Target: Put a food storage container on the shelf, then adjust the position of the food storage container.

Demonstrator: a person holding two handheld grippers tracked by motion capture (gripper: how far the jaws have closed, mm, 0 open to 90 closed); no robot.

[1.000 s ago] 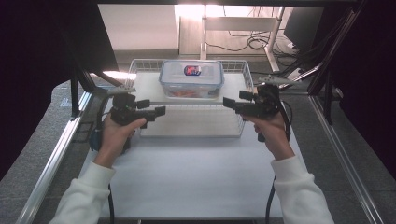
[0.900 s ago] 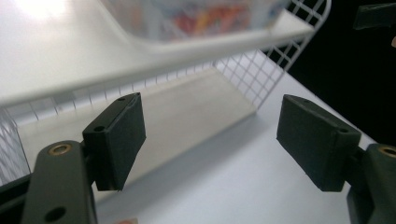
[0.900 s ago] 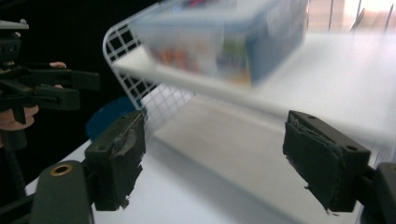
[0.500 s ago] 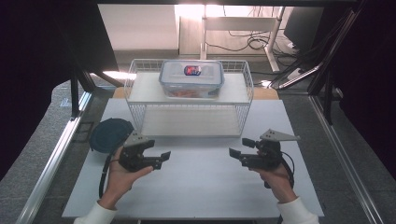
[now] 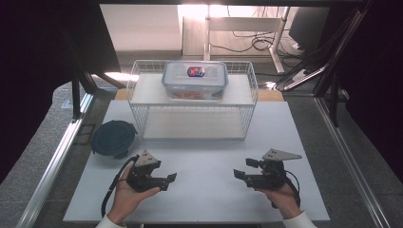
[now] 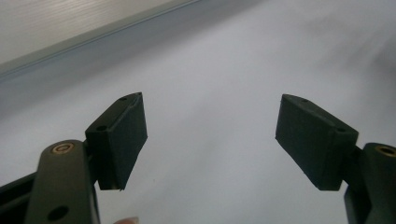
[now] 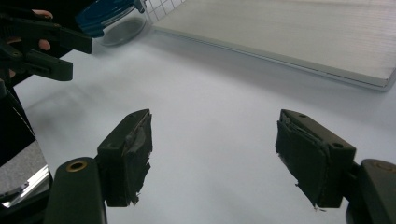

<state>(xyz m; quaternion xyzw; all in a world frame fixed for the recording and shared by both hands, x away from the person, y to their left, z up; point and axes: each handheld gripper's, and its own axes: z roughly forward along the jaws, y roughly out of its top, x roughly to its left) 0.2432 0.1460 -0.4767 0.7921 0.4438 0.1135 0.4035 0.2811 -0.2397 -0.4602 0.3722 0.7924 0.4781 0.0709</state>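
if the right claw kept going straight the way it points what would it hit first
Probably the left claw. In the high view the right claw points across the white table toward it, with bare surface between. The right gripper view puts the left claw off to one side, so it might pass it.

Black two-jaw left gripper [image 5: 170, 180] is held low in the left hand [image 5: 124, 197], jaws spread wide, nothing gripped. Black two-jaw right gripper [image 5: 237, 175] is held level in the right hand [image 5: 281, 194], jaws likewise parted, pointed toward the left gripper.
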